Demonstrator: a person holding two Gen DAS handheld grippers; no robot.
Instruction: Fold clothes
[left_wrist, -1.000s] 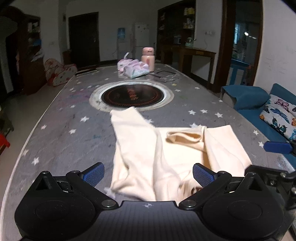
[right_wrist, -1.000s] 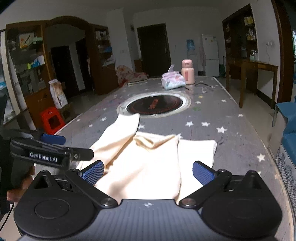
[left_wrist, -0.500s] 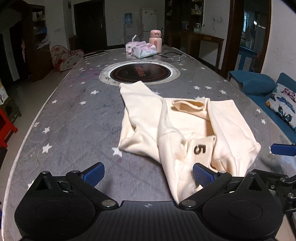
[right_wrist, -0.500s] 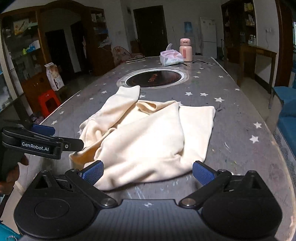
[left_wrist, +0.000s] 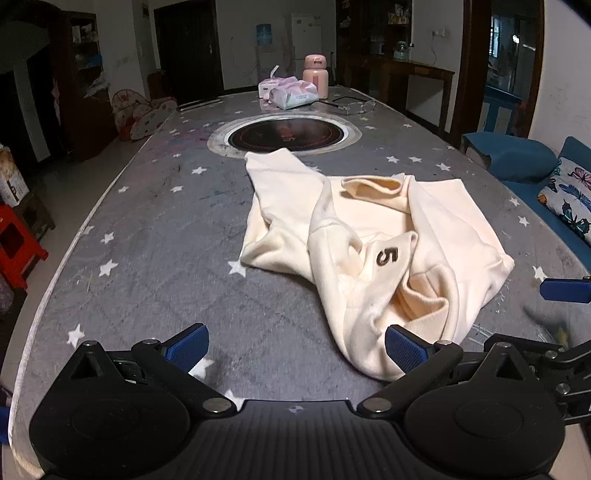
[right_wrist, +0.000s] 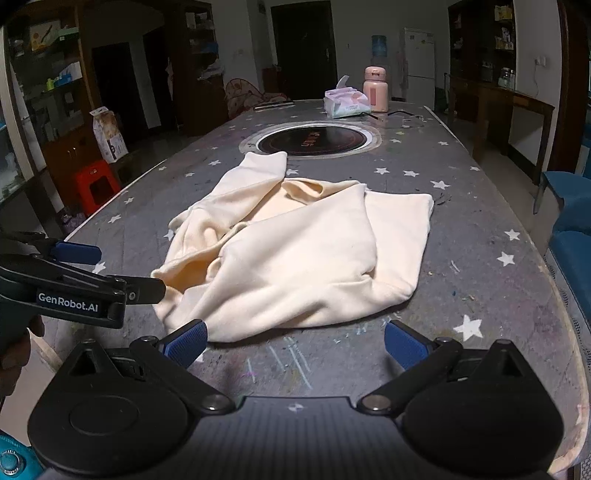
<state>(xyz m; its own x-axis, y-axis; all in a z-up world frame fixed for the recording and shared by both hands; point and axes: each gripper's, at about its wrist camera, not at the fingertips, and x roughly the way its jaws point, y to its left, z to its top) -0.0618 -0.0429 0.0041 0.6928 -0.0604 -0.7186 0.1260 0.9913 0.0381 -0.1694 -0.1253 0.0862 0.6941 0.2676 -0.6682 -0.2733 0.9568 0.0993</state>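
A cream sweatshirt (left_wrist: 373, 240) with a dark "5" on it lies crumpled on the grey star-patterned table (left_wrist: 155, 236). One sleeve stretches toward the round hob. It also shows in the right wrist view (right_wrist: 295, 251). My left gripper (left_wrist: 293, 345) is open and empty at the garment's near left corner, its right finger beside the cloth. My right gripper (right_wrist: 293, 341) is open and empty just before the garment's near edge. The left gripper shows in the right wrist view at the left (right_wrist: 77, 280), next to the cloth.
A round black hob (left_wrist: 284, 136) is set into the table beyond the garment. A tissue pack (left_wrist: 291, 94), a pink flask (left_wrist: 316, 77) and glasses (left_wrist: 356, 107) stand at the far end. A blue sofa (left_wrist: 517, 158) is on the right, a red stool (right_wrist: 96, 184) on the left.
Both grippers have pulled back toward the near table edge, away from the garment. The sweatshirt now lies lower and more spread, with the "5" showing.
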